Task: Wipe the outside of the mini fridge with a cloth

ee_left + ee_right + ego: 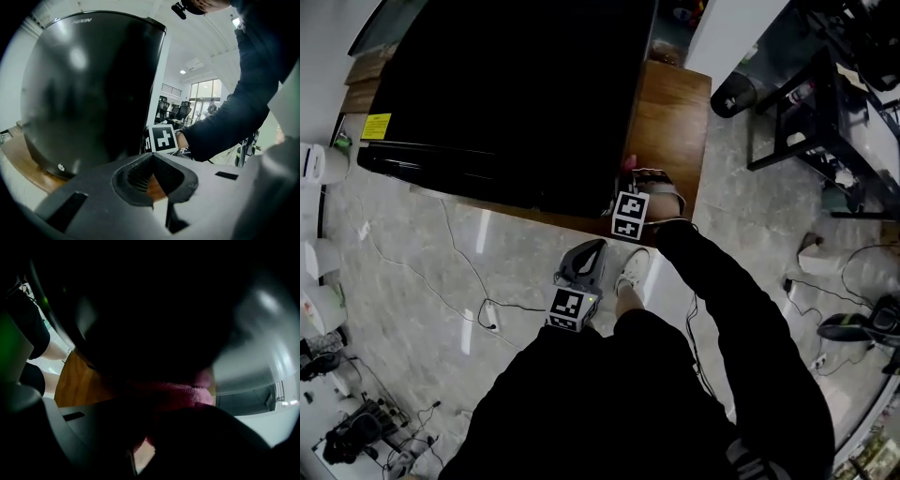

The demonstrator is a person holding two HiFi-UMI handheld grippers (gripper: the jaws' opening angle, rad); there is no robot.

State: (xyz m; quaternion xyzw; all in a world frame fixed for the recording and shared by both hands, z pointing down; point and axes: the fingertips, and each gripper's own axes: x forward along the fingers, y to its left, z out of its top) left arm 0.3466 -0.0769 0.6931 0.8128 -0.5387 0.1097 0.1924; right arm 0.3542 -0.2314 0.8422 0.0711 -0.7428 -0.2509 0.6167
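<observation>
The black mini fridge [506, 94] stands on a low wooden stand [670, 103]. My right gripper [632, 184] is at the fridge's near right corner, shut on a pink cloth [630, 162]. In the right gripper view the cloth [187, 392] lies pressed against the dark fridge wall [154, 310], just ahead of the right gripper [150, 423]. My left gripper [591, 247] hangs lower, above the floor in front of the fridge, apart from it. Its jaws [152, 157] are shut with nothing between them, pointing toward the fridge [84, 93].
Cables and a power strip [487, 314] lie on the grey floor in front of the stand. A black metal frame [806, 112] stands to the right. White appliances [319, 164] line the left edge. The person's white shoe [633, 270] is near the stand.
</observation>
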